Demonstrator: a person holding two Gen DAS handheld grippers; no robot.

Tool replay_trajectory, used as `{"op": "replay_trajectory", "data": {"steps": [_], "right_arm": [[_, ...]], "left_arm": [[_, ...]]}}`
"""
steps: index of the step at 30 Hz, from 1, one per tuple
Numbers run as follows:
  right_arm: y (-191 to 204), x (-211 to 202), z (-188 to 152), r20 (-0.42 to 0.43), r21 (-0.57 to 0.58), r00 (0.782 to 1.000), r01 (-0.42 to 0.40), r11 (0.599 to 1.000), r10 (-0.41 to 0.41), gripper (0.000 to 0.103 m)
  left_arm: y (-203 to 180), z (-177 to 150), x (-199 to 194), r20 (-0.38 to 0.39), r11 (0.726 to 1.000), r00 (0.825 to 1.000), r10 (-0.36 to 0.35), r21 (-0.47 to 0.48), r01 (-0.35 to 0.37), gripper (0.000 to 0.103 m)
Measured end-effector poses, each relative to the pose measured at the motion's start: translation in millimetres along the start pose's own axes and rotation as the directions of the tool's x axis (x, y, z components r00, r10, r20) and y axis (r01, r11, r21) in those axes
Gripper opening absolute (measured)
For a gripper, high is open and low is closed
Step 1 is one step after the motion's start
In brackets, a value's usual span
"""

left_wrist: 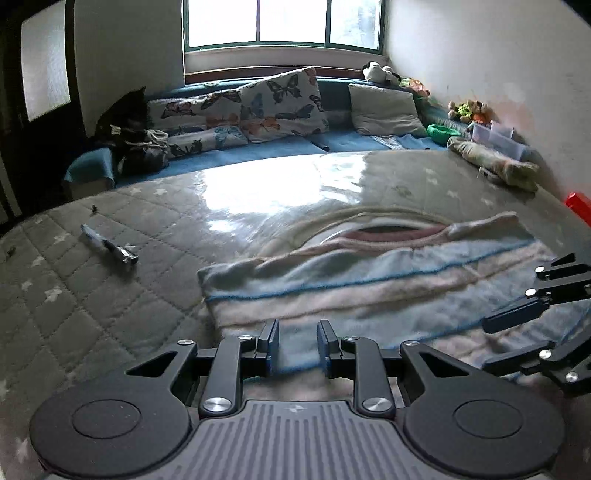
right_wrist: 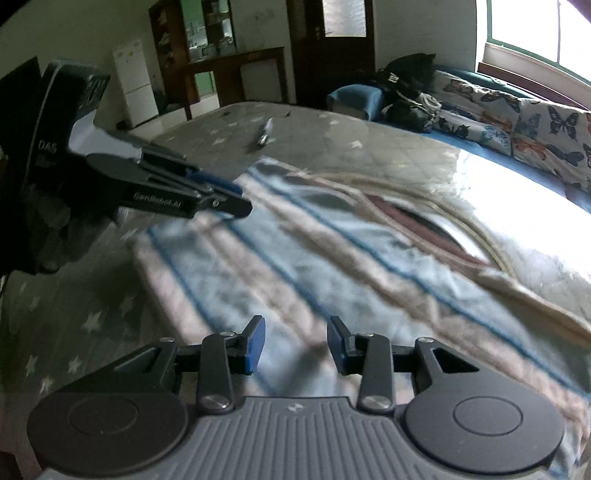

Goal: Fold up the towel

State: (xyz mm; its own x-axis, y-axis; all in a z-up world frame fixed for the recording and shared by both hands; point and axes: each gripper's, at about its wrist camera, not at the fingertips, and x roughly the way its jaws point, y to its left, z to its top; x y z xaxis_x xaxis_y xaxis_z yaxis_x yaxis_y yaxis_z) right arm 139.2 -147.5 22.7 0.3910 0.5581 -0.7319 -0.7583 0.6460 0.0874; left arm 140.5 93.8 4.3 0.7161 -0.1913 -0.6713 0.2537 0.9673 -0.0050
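left tongs (left_wrist: 297,341) parted, empty, right tongs (right_wrist: 296,345) parted, empty, side by side

- A home bedroom: a quilted star-print mattress (left_wrist: 110,221) fills the floor space.
- Beyond the mattress, butterfly pillows (left_wrist: 280,103) line a window (left_wrist: 284,22).
- Soft toys (left_wrist: 467,110) sit right of the pillows.

Pale towel (left_wrist: 369,280) with blue stripes, grey star-patterned mattress (left_wrist: 92,295)

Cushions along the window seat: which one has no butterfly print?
The plain grey square cushion, rightmost in the row; the butterfly-print fabric cushions sit left of it.
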Motion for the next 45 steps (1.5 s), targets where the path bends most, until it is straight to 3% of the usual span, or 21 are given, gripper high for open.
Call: {"op": "replay_trajectory", "data": {"steps": [7,12,18,27,32,36,38,45], "right_arm": [[25.7,-9.2,-21.2,-0.004,-0.061,1.0,0.019,0.998,-0.019,0.038],[24.4,-25.9,-27.9,0.025,-0.014,0.999,0.025,1.0,-0.024,0.039],[6.3,-60.8,-48.2,0.059,0.072,0.99,0.12,0.99,-0.125,0.04],[-36.3,-119.4,-94.5,0.086,0.291,0.931,0.316,0.903,-0.354,0.041],[-59.2,-131.7,-114.0,0.075,0.396,0.899,0.371,0.84,-0.432,0.042],[-71.8,-129.5,-126.2,0.072,0.471,0.914,0.321,0.822,-0.398,0.037],[-75.8,-127.9,-129.8,0.075,0.5,0.923,0.293,0.815,-0.378,0.023],[-82.8,-127.9,-137.6,0.083,0.544,0.931,0.258,0.798,-0.357,0.013]], "left_arm": [[-0.2,-22.4,-24.2,0.003,0.998,0.998,0.067,-0.018,-0.067,0.031],[1.7,-39.5,-38.0,-0.006,0.993,0.996,0.092,-0.068,-0.093,0.036],[2.5,-53.3,-44.1,-0.021,0.989,0.997,0.078,-0.125,-0.08,0.036],[3.8,-58.4,-46.6,-0.02,0.985,0.998,0.066,-0.159,-0.069,0.034],[3.0,-61.4,-50.0,-0.02,0.983,0.998,0.067,-0.17,-0.07,0.032],[1.7,-65.3,-54.4,-0.021,0.982,0.998,0.067,-0.174,-0.069,0.029],[1.3,-67.5,-56.2,-0.02,0.982,0.998,0.063,-0.178,-0.065,0.028],[1.6,-68.7,-58.7,-0.012,0.976,0.997,0.077,-0.203,-0.078,0.031]]}}
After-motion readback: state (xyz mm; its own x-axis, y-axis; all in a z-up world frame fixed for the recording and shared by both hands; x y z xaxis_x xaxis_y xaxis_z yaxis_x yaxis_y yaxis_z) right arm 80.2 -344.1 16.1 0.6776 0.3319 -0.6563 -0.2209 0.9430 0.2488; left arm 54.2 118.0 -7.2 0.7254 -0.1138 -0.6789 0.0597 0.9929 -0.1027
